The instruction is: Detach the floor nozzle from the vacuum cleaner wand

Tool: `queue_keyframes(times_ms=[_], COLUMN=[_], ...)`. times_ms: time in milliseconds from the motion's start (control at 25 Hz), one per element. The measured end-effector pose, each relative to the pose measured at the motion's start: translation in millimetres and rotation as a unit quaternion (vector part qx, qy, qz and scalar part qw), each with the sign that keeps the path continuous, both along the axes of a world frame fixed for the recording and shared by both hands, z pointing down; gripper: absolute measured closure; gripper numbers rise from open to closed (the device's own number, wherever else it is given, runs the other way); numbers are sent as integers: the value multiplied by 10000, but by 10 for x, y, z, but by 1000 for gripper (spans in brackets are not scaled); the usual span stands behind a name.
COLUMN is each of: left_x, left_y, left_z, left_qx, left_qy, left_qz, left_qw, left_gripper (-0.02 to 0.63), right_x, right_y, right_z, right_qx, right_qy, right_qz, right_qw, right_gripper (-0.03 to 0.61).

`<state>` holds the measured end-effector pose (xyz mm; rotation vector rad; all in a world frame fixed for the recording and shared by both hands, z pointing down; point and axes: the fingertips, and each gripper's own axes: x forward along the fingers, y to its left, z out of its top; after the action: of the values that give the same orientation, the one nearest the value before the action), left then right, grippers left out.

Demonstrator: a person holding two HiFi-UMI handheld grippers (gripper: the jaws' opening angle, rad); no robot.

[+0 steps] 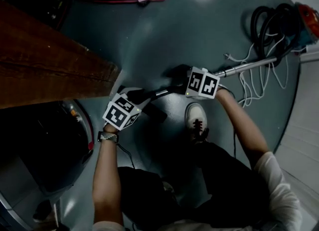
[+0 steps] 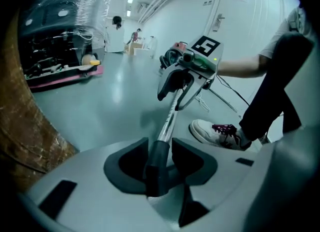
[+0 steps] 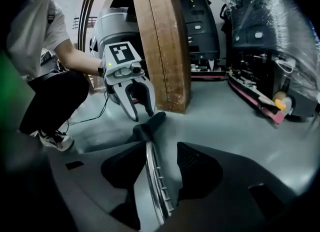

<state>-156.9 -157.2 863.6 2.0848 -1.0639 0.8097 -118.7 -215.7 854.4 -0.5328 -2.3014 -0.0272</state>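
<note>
Floor (image 1: pixel 209 21): glossy grey-green, pale glare at upper centre. Beam (image 1: pixel 50 65), left of frame: brown, streaked grain. Wand (image 1: pixel 244 67): chrome, black collar. Hose (image 1: pixel 269 23), upper right: black. Cables (image 1: pixel 249 88): white. Left gripper (image 2: pixel 160 151), right gripper (image 3: pixel 161 148): pale grey shells, black pads. Marker cubes (image 1: pixel 121 111): white, black square patterns. Shoe (image 2: pixel 215 131): white, dark red laces. Trousers (image 1: pixel 234 175): black. Shirt (image 1: pixel 279 190): white.

A chrome wand (image 1: pixel 247 66) slants low over the grey floor (image 1: pixel 199 21), with small ridges along one side. Its lower end is still joined to the black nozzle (image 3: pixel 148 125), whose narrow neck continues the wand's line.
</note>
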Motion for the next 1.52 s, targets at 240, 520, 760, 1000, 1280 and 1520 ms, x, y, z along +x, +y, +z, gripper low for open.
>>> queue_keyframes(times_ms=[240, 520, 760, 1000, 1280, 1520], left_x=[49, 118, 228, 190, 184, 196], left_y=[118, 54, 62, 88, 48, 35], left_z=[152, 367, 518, 695, 766, 831], left_qx=[-230, -335, -411, -485, -383, -462], left_qy=[12, -442, -797, -856, -712, -966], left_qz=[236, 353, 993, 930, 768, 931], left_qw=[9995, 9978, 9910, 9908, 9938, 9899], left_gripper=[444, 429, 368, 375, 419, 419], right_x=[67, 65, 70, 171, 193, 176], right_y=[215, 266, 295, 308, 247, 223], right_z=[260, 488, 547, 839, 967, 989], right_qx=[101, 256, 547, 684, 1095, 1336], right_qy=[402, 638, 695, 908, 999, 1134], right_qz=[-487, -735, -879, -972, -930, -1153], right_qw=[9980, 9949, 9922, 9888, 9846, 9777], right_gripper=[373, 370, 364, 365, 380, 410])
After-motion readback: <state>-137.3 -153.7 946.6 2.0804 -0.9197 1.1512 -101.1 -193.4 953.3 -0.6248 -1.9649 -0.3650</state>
